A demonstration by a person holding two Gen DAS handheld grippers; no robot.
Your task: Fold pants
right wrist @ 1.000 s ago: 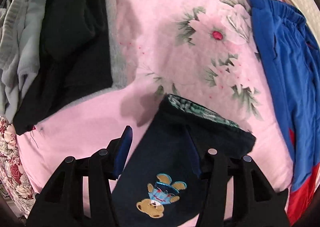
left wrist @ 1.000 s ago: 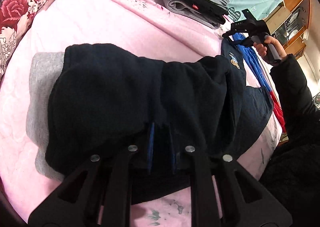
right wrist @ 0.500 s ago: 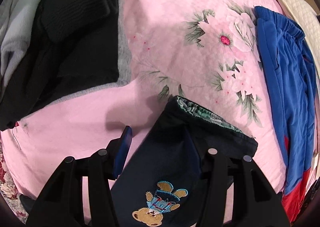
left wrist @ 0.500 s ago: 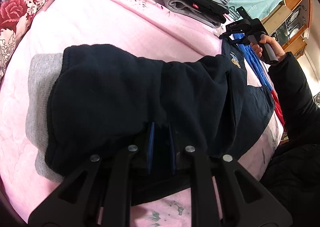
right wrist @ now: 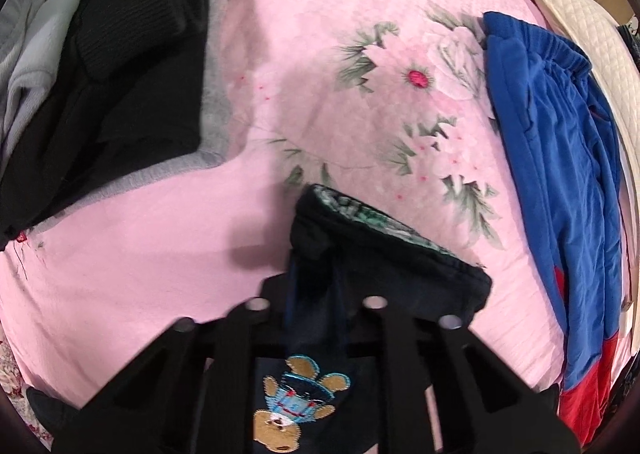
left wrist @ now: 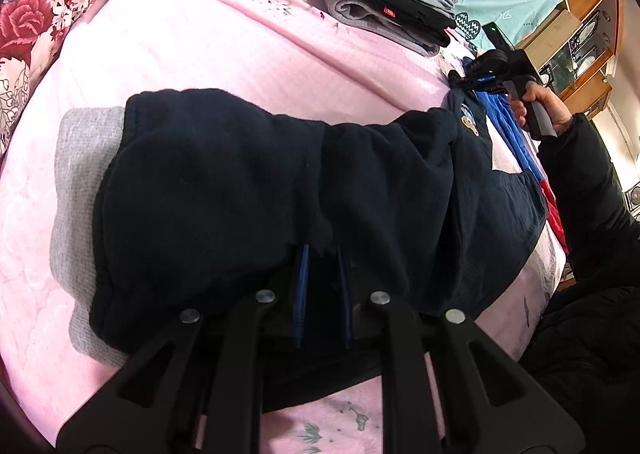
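Pants [left wrist: 248, 189], dark navy fleece, lie across the pink bedspread [left wrist: 208, 41], bunched in the middle and partly covering a grey garment [left wrist: 80, 157]. The waistband [right wrist: 384, 238], with its green patterned lining showing, sits on the far side of the pants from my left gripper [left wrist: 322, 266], close to the blue garment [right wrist: 552, 157].

Left gripper: jaws closed on a fold of the pants near the leg end, blue pads almost buried in the cloth; this grip matches the two earlier left-wrist views.

Right gripper [right wrist: 314, 286]: a second ago its jaws stood wide apart above the pants, one pad on either side of the waistband area. Now they have drawn together just below the waistband, above the bear patch [right wrist: 296, 402], and appear to pinch the fabric there. The view is motion-blurred, so I judge the grip as probable, not certain. In the left-wrist view the right gripper [left wrist: 472, 71] rests at the far end of the pants.

Meaning for the task: with both ends apparently held, I judge the pants ready to be lifted and stretched flat before the first fold. Folding itself is not yet begun. A stack of folded clothes [left wrist: 384, 1] lies beyond the pants.
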